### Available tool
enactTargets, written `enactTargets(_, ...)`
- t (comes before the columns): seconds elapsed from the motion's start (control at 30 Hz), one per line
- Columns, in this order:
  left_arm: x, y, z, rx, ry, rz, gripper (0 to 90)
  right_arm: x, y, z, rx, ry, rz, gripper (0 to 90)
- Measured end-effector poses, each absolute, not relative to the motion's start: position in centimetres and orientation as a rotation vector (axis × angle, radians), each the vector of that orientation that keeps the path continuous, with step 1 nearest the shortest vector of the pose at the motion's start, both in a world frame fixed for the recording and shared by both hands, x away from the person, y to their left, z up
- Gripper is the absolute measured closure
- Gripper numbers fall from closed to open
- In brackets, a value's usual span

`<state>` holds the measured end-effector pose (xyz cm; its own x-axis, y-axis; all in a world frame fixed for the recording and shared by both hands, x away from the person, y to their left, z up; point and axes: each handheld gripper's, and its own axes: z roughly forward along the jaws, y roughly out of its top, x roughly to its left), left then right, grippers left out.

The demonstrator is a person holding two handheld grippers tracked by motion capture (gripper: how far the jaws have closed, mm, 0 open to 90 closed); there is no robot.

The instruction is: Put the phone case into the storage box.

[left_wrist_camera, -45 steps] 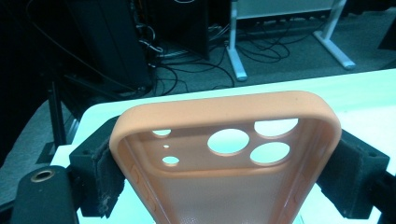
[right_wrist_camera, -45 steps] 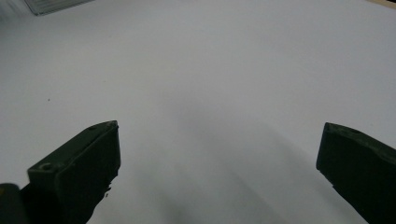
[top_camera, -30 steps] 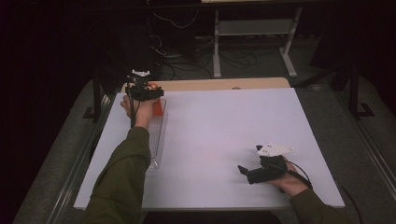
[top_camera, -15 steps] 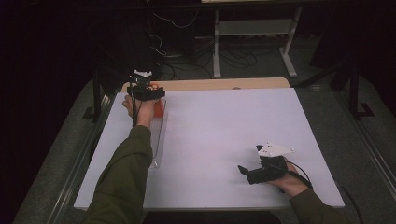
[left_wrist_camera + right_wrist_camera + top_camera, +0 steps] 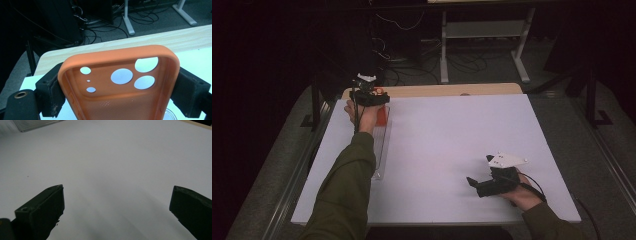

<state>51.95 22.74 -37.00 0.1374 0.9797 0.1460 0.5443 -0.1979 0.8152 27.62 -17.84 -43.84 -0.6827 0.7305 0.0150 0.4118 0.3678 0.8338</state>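
The broad white table [image 5: 452,150] carries a long clear plastic tray [image 5: 381,150] along its left edge, running from the far corner toward the person. Over the tray's far end the left claw [image 5: 373,98] holds an orange soft silicone phone case [image 5: 120,85], the black pads [image 5: 50,92] on its two long sides. Those jaws have just been opening a little, yet the pads seem to touch the case's walls, so I judge it gripped lightly, probably about to be let go into the tray. The camera cut-outs face the far edge. Near the front right corner the right claw [image 5: 477,185] rests low, spread wide and empty, likely waiting.
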Motion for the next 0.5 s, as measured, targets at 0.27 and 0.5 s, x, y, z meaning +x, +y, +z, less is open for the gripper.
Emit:
enactTargets(0.27,52.19,22.66,-36.67,1.8,1.459,0.919,4.6,27.61,-17.84,-43.81,1.001,2.276,1.234,0.0)
enactTargets(0.5,52.14,22.81,-36.39,1.813,1.432,0.895,1.6,27.59,-17.89,-43.78,1.0,2.277,1.234,0.0)
